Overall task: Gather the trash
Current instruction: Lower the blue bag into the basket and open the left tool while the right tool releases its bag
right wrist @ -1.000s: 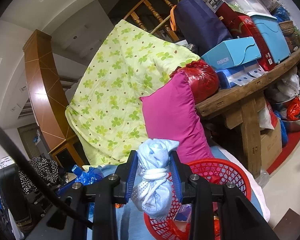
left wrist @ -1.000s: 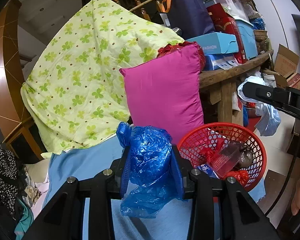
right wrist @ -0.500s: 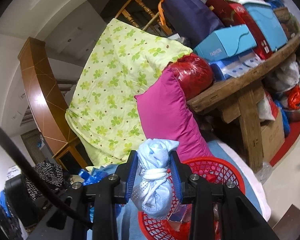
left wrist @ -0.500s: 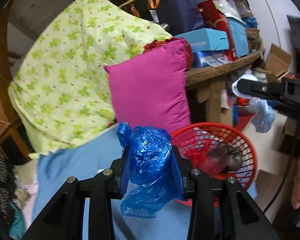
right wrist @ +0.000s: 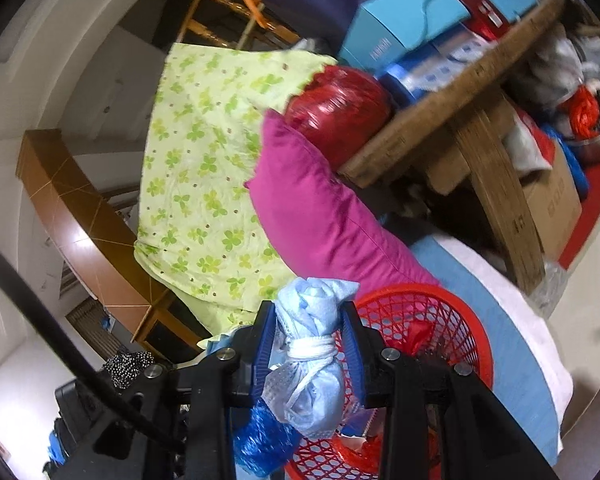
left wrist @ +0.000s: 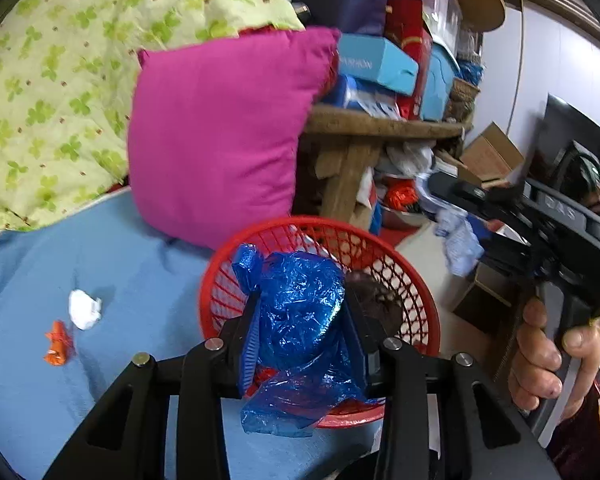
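Note:
My left gripper [left wrist: 300,316] is shut on a crumpled blue plastic bag [left wrist: 296,320] and holds it over the near rim of the red mesh basket [left wrist: 220,280]. My right gripper [right wrist: 308,344] is shut on a knotted light-blue face mask bundle [right wrist: 312,364], just left of the same basket [right wrist: 452,320]. The right gripper also shows in the left wrist view [left wrist: 456,224], beyond the basket's right side. The blue bag shows low in the right wrist view [right wrist: 260,440]. A white paper wad [left wrist: 84,308] and an orange scrap [left wrist: 58,344] lie on the blue sheet [left wrist: 100,264].
A magenta pillow [left wrist: 220,132] leans behind the basket, against a green floral quilt [left wrist: 60,60]. A wooden table [left wrist: 380,124] piled with boxes stands to the right, with clutter and cardboard boxes [left wrist: 488,152] under and beyond it.
My left gripper has swung right and tilted down with the blue bag, now over the basket. The right gripper has moved closer to the basket's left rim. Both still hold their trash.

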`<control>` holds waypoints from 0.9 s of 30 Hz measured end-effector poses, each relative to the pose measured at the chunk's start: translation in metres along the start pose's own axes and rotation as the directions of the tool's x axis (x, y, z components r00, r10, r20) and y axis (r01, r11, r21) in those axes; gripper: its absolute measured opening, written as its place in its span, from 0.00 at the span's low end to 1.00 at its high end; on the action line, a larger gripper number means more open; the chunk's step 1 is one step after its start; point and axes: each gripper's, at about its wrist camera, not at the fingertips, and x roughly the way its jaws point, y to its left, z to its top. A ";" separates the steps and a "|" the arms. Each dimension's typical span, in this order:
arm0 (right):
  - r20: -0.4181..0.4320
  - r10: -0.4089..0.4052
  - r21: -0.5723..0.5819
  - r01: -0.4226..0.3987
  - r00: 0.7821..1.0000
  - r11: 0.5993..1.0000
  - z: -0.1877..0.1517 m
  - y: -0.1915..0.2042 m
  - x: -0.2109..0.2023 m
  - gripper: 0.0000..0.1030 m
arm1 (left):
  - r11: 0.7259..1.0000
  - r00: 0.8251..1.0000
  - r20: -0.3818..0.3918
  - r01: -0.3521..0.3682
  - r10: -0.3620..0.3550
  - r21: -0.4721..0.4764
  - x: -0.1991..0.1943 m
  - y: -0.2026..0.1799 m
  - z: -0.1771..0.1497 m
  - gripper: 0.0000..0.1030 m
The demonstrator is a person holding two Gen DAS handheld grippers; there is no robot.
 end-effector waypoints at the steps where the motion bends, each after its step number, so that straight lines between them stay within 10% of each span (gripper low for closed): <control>1: -0.014 -0.007 0.017 0.008 1.000 1.000 -0.001 -0.004 0.006 0.36 | 1.000 1.000 -0.010 0.007 -0.007 0.003 0.004 -0.001 -0.002 0.41; 6: -0.072 -0.038 0.067 0.043 0.997 0.997 -0.004 -0.019 0.033 0.41 | 0.999 0.999 -0.036 0.020 -0.019 0.033 0.016 -0.003 -0.009 0.51; 9: -0.089 -0.048 0.089 0.056 0.995 0.994 -0.007 -0.023 0.045 0.75 | 0.999 1.000 -0.012 0.021 -0.020 0.029 0.009 0.003 -0.012 0.64; 19: 0.000 -0.025 -0.045 0.025 1.000 0.999 -0.015 0.014 0.038 0.75 | 0.992 0.992 0.027 -0.119 0.120 -0.030 -0.025 0.070 -0.041 0.65; 27: -0.053 0.025 -0.196 -0.035 0.998 0.980 -0.040 0.080 0.063 0.75 | 0.912 0.937 -0.041 -0.346 0.346 -0.218 -0.059 0.187 -0.105 0.65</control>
